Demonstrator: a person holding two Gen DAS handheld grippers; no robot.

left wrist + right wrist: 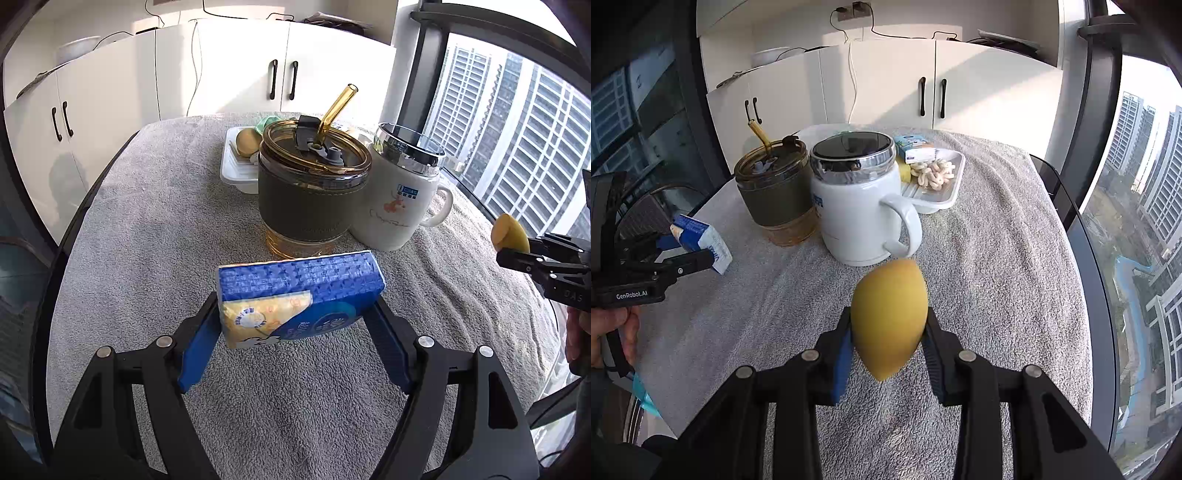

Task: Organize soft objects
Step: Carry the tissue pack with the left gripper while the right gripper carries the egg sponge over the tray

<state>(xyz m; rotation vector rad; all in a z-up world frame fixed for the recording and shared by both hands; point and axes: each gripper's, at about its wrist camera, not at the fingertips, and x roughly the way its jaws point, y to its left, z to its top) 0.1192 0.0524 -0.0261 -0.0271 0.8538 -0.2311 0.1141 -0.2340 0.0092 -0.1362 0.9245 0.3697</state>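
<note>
- Two grippers are up over the grey towel (155, 229) that covers the round table, each with a soft thing clamped in it.
- Biggest on the cloth: the amber tumbler (312, 192) with its olive sleeve and bent straw, touching the white lidded mug (397, 199) beside it, handle turned to the right.
- Behind them sits the white tray (943, 195). Only the right wrist view shows its pile of pale rings (932, 173) and a small light-blue carton (914, 147); from the left wrist view the tumbler hides most of it.
- The left gripper (295, 321) stands fairly wide, pads pressed on the short ends of the blue tissue pack (295, 295). Long axis runs across, finger to finger, clear of the towel, right end tipped a little higher.
- The right gripper (888, 332) is pinched narrow on the yellow egg-shaped sponge (888, 317), long axis upright, leaning slightly right, pointed end down, above the cloth in front of the mug.
</note>
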